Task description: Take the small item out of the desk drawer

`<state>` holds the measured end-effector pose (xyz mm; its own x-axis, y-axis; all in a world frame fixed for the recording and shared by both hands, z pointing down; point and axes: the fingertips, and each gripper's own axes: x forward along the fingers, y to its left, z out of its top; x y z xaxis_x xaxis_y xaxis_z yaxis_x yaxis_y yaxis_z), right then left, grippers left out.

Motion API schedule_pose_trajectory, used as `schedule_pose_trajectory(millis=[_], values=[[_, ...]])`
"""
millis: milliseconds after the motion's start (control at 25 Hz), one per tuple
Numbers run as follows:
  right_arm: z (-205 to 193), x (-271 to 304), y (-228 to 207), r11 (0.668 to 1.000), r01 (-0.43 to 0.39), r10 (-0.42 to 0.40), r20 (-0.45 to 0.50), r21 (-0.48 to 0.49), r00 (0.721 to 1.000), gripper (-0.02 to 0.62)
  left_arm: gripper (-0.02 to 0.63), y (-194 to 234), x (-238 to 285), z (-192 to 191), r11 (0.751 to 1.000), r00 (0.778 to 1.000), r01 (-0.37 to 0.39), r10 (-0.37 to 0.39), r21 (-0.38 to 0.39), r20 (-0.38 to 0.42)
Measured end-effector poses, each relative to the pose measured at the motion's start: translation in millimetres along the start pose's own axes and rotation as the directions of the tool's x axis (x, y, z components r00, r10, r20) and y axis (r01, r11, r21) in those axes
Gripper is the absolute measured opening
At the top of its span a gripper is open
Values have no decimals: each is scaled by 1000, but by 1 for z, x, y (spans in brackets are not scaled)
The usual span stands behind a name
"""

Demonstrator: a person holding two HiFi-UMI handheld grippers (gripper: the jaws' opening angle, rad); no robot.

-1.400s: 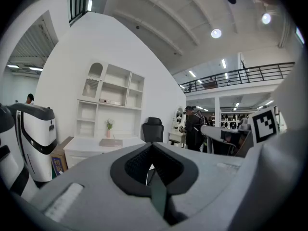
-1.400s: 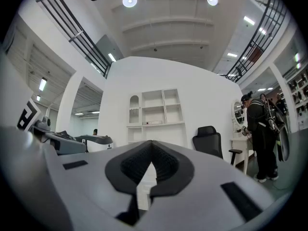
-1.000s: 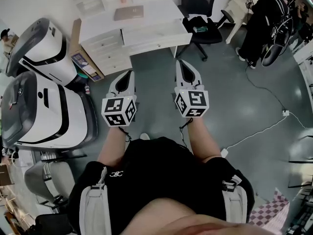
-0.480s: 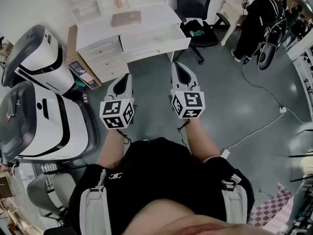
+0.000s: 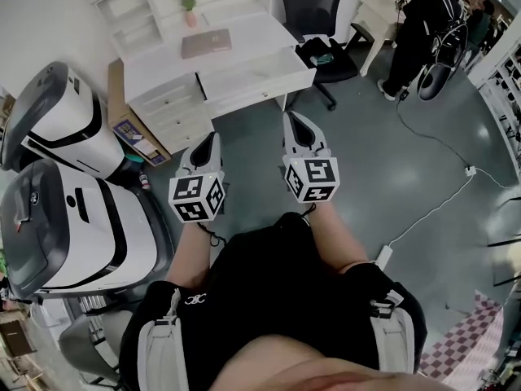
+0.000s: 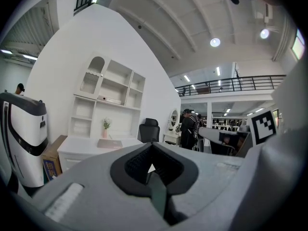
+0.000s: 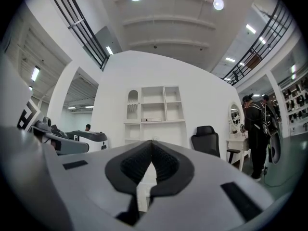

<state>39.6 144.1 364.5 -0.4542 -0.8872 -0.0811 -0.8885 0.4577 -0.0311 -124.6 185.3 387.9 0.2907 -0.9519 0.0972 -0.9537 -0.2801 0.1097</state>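
On the grey floor in front of a white desk [image 5: 163, 62], you stand holding both grippers out ahead of you at about waist height, side by side and well apart from the desk. Your left gripper [image 5: 212, 138] has its jaws pressed together with nothing between them. Your right gripper [image 5: 291, 117] is the same: jaws closed tip to tip, empty. Both point toward the desk.

The desk's wide drawer [image 5: 260, 84] is pulled out, beyond your right gripper. The small item cannot be made out from this far; the drawer's inside looks pale and blurred.

On the desktop lie a flat brownish pad [image 5: 206, 43] and a small plant in a pink pot [image 5: 189, 2]. A black office chair [image 5: 313, 6] stands just right of the desk. Two large white-and-black machines [image 5: 69, 177] sit at your left. A person in black [image 5: 419, 23] stands at the far right, and a white cable [image 5: 431, 210] trails across the floor.
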Motion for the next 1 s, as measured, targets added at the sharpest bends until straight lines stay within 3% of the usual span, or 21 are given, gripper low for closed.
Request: schedule_pose_trajectory(millis=[240,520,1000], values=[[-4,17,7,1000,5,-5,11,-1,1000,-3,14,23,3,0,1000,1000,-14,14,9,8],[-8,56,-13,1000,11,-11,34,2,999,-3,14,41,38,7,999,999,-23,22,37,25],[-33,199,-89,1000,-14,13,14,23,1000,-3,14,81,180,17,997,998,-61,60,44,15]])
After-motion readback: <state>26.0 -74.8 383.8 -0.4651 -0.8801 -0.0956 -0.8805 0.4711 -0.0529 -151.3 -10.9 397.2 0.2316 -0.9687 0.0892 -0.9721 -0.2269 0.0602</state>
